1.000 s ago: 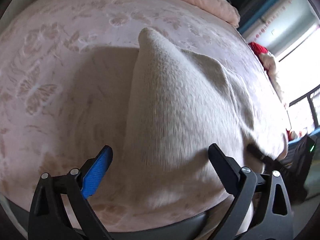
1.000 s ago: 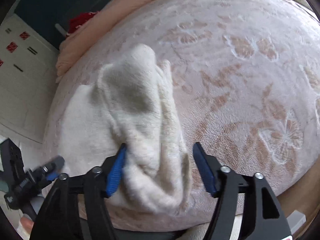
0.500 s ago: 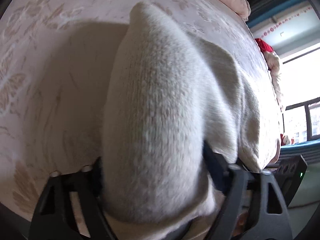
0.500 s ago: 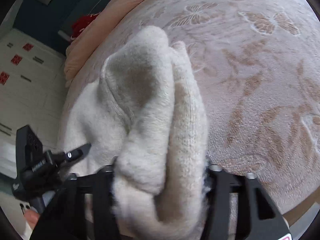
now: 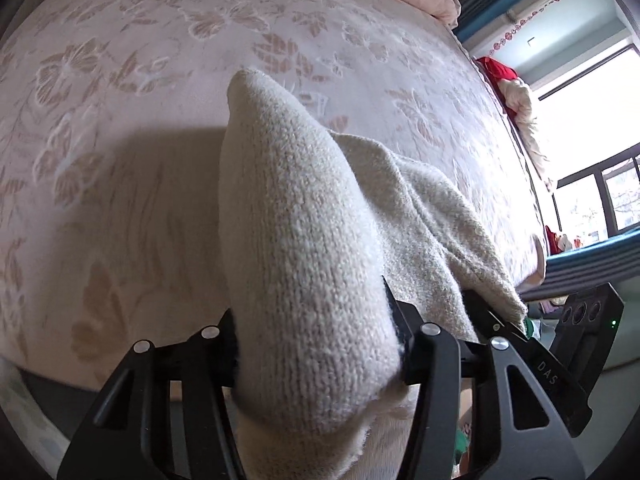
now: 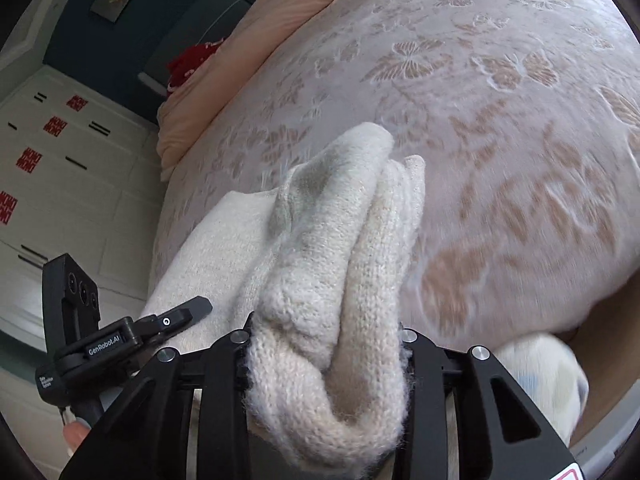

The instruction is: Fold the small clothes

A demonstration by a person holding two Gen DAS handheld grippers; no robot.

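Floral bedspread (image 5: 280,40), bright window (image 5: 592,120)

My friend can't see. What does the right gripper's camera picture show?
The right gripper is closing on a bunched, fuzzy cream sweater above a pink flowered bedspread. The left gripper pokes in from the left.

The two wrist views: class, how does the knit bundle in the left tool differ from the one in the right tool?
The left tool grips a smooth, single fold of the cream knit garment; the right tool grips a bunched, twisted wad with several layers. The left bundle looks evenly cream; the right shows a greyish patch. Shared: both jaws are closing with knit pressed between them, above the floral bedspread.
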